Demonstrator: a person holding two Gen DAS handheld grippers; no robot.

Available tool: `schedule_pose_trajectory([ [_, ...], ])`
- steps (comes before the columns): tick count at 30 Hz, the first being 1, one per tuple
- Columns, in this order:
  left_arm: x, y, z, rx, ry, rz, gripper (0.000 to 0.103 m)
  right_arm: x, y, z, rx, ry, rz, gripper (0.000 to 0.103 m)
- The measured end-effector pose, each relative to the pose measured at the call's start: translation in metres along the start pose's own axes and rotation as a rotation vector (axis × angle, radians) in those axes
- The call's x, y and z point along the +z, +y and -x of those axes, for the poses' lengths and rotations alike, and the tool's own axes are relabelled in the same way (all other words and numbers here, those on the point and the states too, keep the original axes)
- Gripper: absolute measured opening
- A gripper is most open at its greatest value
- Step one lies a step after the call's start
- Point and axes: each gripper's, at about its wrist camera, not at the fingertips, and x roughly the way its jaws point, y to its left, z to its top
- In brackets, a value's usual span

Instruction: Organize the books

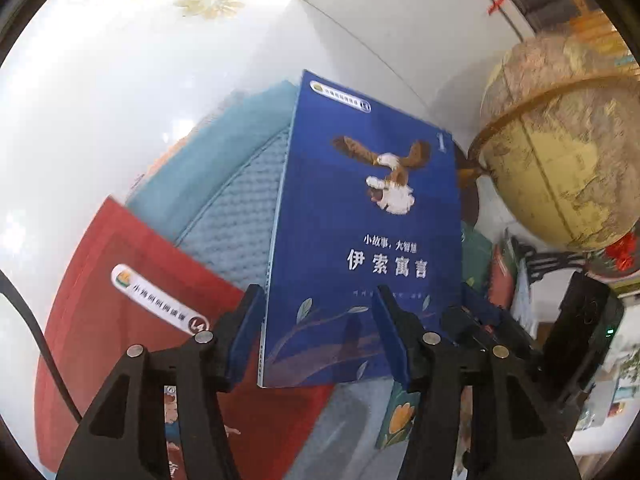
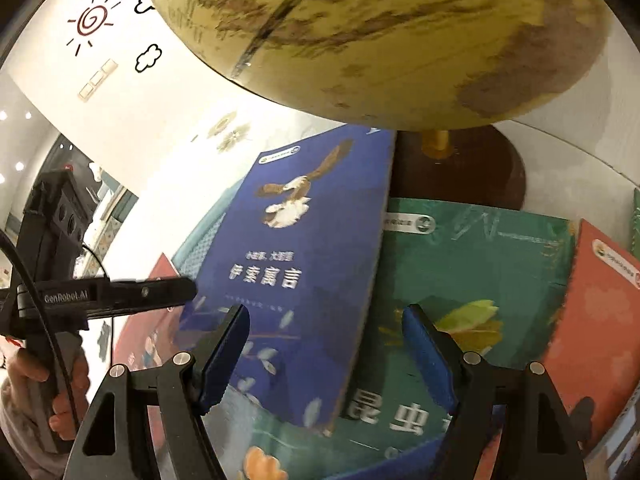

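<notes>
A blue book with an eagle on its cover lies tilted, partly on a pale blue quilted cushion and partly over a green book. My left gripper is open at the blue book's near left corner: one pad is beside the spine, the other is in front of the cover, and neither presses on it. In the right wrist view the left gripper reaches in from the left to the blue book's edge. My right gripper stands open above the blue and green books, holding nothing.
A red book lies left of the cushion and an orange-red book lies right of the green one. A large yellowed globe on a dark round base stands just behind the books. The table top is white. A hand holds the left gripper's handle.
</notes>
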Motion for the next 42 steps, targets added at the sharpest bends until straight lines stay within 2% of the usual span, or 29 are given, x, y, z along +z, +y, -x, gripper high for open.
schedule_pose_trajectory([
  [2, 0.001, -0.01, -0.006, 0.021, 0.012, -0.052, 0.053, 0.0, 0.006, 0.001, 0.016, 0.029, 0.003, 0.078],
  [4, -0.003, -0.025, -0.011, 0.049, 0.026, -0.114, 0.053, -0.003, 0.011, 0.004, -0.004, 0.055, 0.014, 0.077],
  [7, -0.016, -0.029, -0.011, 0.026, 0.062, -0.139, 0.053, -0.013, 0.01, 0.012, -0.004, 0.086, 0.001, 0.077],
  [10, -0.043, -0.033, -0.01, 0.017, 0.101, -0.162, 0.053, -0.034, 0.013, 0.023, 0.006, 0.116, -0.032, 0.077],
  [15, -0.109, -0.035, 0.002, 0.022, 0.189, -0.231, 0.053, -0.092, 0.036, 0.054, 0.016, 0.144, -0.064, 0.076],
  [17, -0.14, -0.026, 0.009, 0.016, 0.241, -0.242, 0.053, -0.128, 0.045, 0.065, 0.025, 0.171, -0.104, 0.076],
  [21, -0.188, -0.008, 0.016, -0.044, 0.349, -0.214, 0.053, -0.202, 0.055, 0.088, 0.026, 0.222, -0.194, 0.076],
  [23, -0.199, -0.005, 0.016, -0.086, 0.386, -0.207, 0.053, -0.239, 0.053, 0.1, 0.035, 0.239, -0.265, 0.076],
  [25, -0.202, -0.005, 0.013, -0.133, 0.396, -0.206, 0.053, -0.268, 0.045, 0.115, 0.085, 0.197, -0.338, 0.076],
  [27, -0.199, -0.006, 0.004, -0.17, 0.405, -0.2, 0.053, -0.278, 0.032, 0.122, 0.122, 0.168, -0.401, 0.065],
  [28, -0.196, -0.001, 0.005, -0.203, 0.407, -0.193, 0.053, -0.279, 0.026, 0.122, 0.146, 0.153, -0.437, 0.057],
  [31, -0.183, -0.003, -0.001, -0.248, 0.422, -0.212, 0.053, -0.282, 0.001, 0.12, 0.258, 0.118, -0.544, 0.049],
  [32, -0.18, -0.005, -0.003, -0.257, 0.422, -0.222, 0.053, -0.282, -0.005, 0.119, 0.272, 0.114, -0.556, 0.042],
  [34, -0.175, -0.008, -0.007, -0.28, 0.432, -0.245, 0.053, -0.28, -0.012, 0.118, 0.287, 0.11, -0.561, 0.035],
  [37, -0.168, -0.005, -0.007, -0.307, 0.435, -0.25, 0.048, -0.28, -0.015, 0.117, 0.302, 0.106, -0.561, 0.033],
  [42, -0.168, -0.001, -0.007, -0.298, 0.42, -0.24, 0.038, -0.281, -0.018, 0.124, 0.308, 0.066, -0.574, 0.033],
])
